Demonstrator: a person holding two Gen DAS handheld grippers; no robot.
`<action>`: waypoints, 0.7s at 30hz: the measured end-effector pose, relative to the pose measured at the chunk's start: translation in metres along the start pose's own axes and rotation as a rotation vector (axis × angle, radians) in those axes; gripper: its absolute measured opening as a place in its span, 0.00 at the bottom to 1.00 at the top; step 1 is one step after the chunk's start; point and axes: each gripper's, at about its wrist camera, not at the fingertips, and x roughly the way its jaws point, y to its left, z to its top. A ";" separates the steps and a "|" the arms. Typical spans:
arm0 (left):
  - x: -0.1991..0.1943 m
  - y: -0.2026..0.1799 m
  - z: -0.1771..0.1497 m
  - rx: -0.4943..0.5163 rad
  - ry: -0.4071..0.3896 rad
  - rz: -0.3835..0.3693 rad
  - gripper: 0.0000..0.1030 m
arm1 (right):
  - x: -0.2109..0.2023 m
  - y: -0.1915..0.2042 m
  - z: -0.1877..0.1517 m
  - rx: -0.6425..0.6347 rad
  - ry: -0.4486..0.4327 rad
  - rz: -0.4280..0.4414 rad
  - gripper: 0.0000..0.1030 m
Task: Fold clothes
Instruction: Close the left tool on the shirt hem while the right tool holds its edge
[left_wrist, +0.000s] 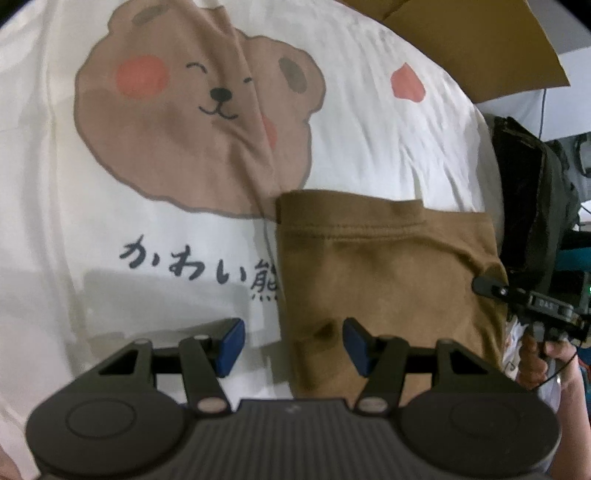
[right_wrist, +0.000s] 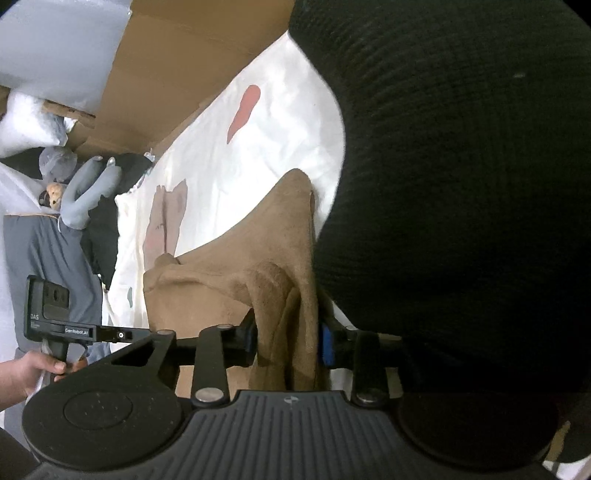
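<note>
Pinching a bunched fold of the brown garment (right_wrist: 284, 295), the right gripper (right_wrist: 286, 341) has its blue pads pressed into the cloth from both sides, so that edge can be lifted and carried over. The left gripper (left_wrist: 293, 345) hangs above the same brown garment's inner edge with its jaws parted and nothing between them (one pad over brown cloth, the other over white), probably ready to pin or take a second corner. That garment lies on a white sheet (left_wrist: 369, 110) printed with a bear face (left_wrist: 195, 122) and some writing, which gives a flat bed for folding. A black knitted fabric (right_wrist: 461, 184) crowds the right-hand view, just beside the grip. Cardboard (right_wrist: 177, 74) lies beyond the sheet.
</note>
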 end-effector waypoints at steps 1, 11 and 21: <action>0.000 0.000 0.000 0.006 -0.002 -0.005 0.60 | 0.002 0.000 0.001 -0.001 0.006 0.002 0.40; -0.004 0.008 -0.004 0.002 -0.024 -0.051 0.60 | 0.010 0.010 0.005 -0.045 -0.009 0.036 0.21; 0.003 0.007 -0.010 0.086 -0.005 -0.125 0.62 | 0.000 0.015 0.009 -0.092 0.038 -0.040 0.29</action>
